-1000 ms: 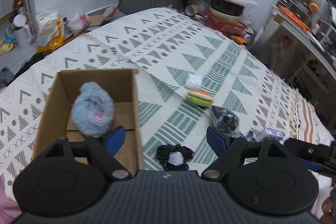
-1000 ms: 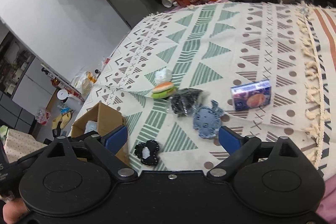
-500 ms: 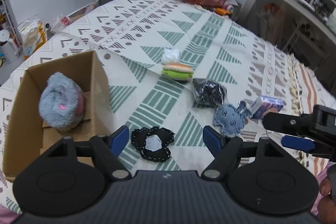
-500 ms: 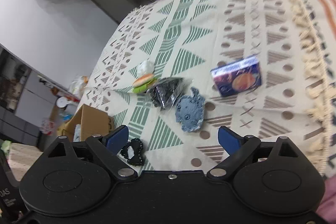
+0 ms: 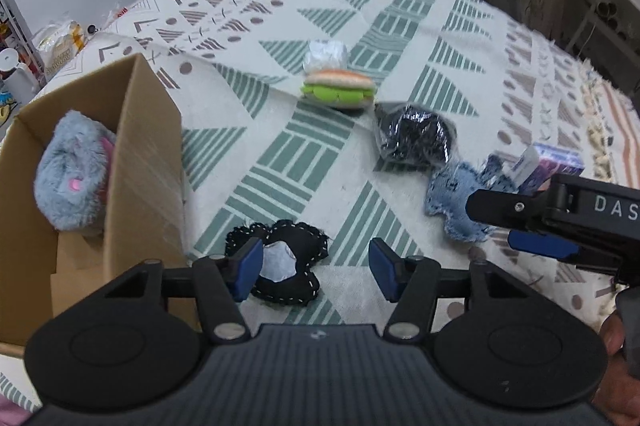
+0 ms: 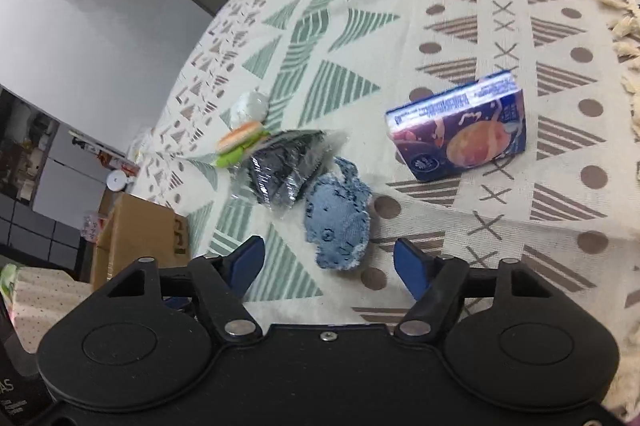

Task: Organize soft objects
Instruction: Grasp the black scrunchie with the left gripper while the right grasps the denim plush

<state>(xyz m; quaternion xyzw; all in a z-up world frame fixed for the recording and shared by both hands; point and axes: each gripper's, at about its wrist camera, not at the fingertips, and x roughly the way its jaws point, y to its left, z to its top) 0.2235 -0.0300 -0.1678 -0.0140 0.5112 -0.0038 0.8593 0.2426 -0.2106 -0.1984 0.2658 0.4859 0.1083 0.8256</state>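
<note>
My left gripper (image 5: 316, 269) spread wide, empty, over black plush (image 5: 280, 272) near cloth's (image 5: 400, 26) near edge; my right gripper (image 6: 329, 262) spread, empty, over denim plush (image 6: 338, 222); burger (image 5: 339, 89) mid-cloth; grey plush (image 5: 70, 178) in box (image 5: 144, 162) at left edge.

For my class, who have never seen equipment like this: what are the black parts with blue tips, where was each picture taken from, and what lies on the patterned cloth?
They are hand-held grippers, one per hand, each with a camera looking along its blue fingers. The left gripper and right gripper are both open, holding nothing. On the cloth lie a black stitched pad, denim patch, burger toy, dark bagged item and small carton. A grey plush sits inside the cardboard box.
</note>
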